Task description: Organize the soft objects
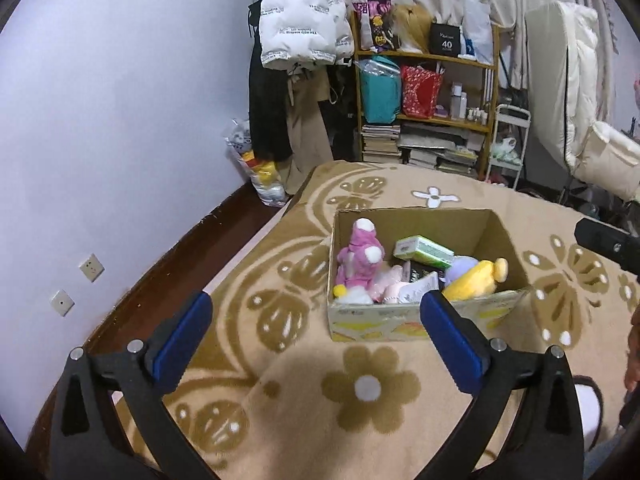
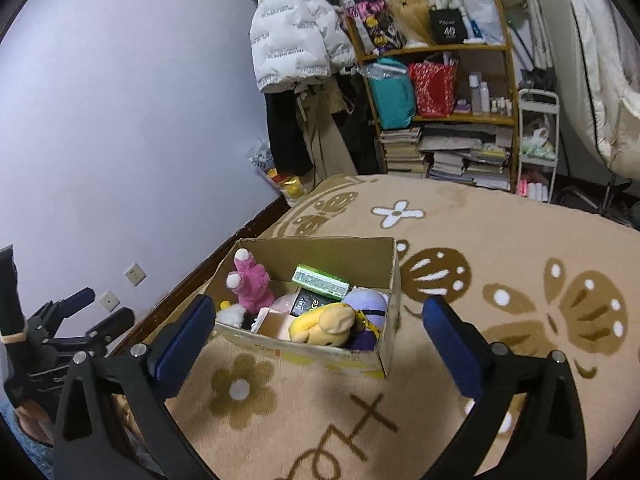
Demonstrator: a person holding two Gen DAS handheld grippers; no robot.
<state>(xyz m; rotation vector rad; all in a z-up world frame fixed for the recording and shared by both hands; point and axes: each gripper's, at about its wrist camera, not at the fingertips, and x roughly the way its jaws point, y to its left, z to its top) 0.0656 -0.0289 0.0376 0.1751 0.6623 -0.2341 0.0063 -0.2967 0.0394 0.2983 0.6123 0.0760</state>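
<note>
beige flowered blanket carries a cardboard box stuffed with a pink plush and yellow plush; left tongs and right tongs both wide, empty.

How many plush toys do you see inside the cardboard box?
4 clearly: a pink plush standing at the left of the cardboard box, a yellow plush at the front, a purple plush on the right, and a small white plush at the front left. Others may lie underneath.
</note>
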